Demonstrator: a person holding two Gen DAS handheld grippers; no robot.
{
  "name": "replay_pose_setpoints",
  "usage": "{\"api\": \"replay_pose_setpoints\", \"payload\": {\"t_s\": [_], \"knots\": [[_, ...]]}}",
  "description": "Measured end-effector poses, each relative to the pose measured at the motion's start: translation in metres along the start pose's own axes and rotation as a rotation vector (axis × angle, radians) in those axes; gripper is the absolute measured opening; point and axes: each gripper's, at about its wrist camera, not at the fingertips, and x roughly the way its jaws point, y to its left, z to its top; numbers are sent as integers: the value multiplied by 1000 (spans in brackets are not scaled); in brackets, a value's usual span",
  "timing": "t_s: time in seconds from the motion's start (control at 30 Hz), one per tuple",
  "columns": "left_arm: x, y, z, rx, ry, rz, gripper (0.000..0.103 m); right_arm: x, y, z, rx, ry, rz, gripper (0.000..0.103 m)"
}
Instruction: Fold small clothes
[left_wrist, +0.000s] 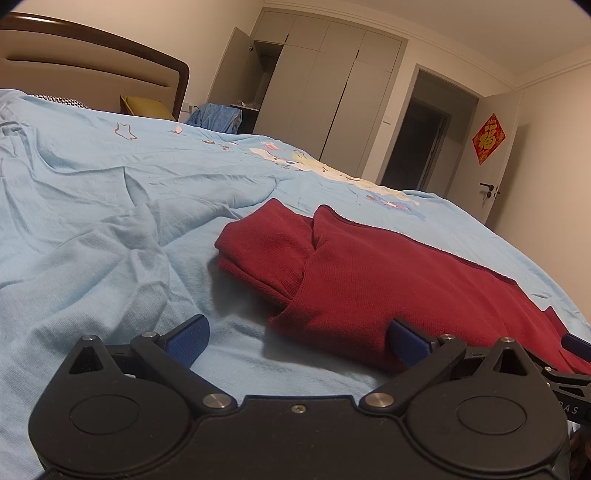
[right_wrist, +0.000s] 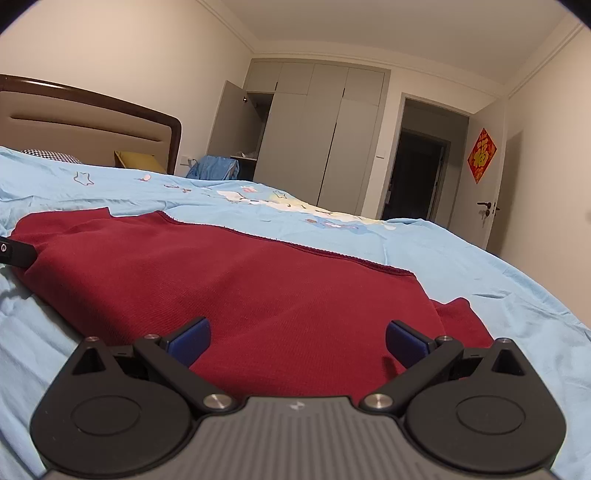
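Observation:
A dark red knit garment lies flat on the light blue bedsheet, with one sleeve folded in across its left end. My left gripper is open at the garment's near left corner; its right blue pad rests by the red hem and its left pad is over bare sheet. In the right wrist view the same red garment spreads wide in front. My right gripper is open low over its near edge, nothing between the pads. The left gripper's black tip shows at the far left there.
The bed's brown and beige headboard stands at the back left with a yellow cushion. A grey wardrobe with one door ajar, a dark doorway and a white door lie beyond the bed. The sheet is wrinkled on the left.

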Motion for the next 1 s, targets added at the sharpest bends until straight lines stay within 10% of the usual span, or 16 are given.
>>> {"api": "replay_pose_setpoints", "payload": {"t_s": [0.53, 1.0], "knots": [[-18, -4, 4, -42, 21, -8, 103, -2, 1, 0, -4, -6, -6, 103], [12, 10, 11, -404, 113, -239, 101, -4, 2, -1, -6, -12, -9, 103]]}}
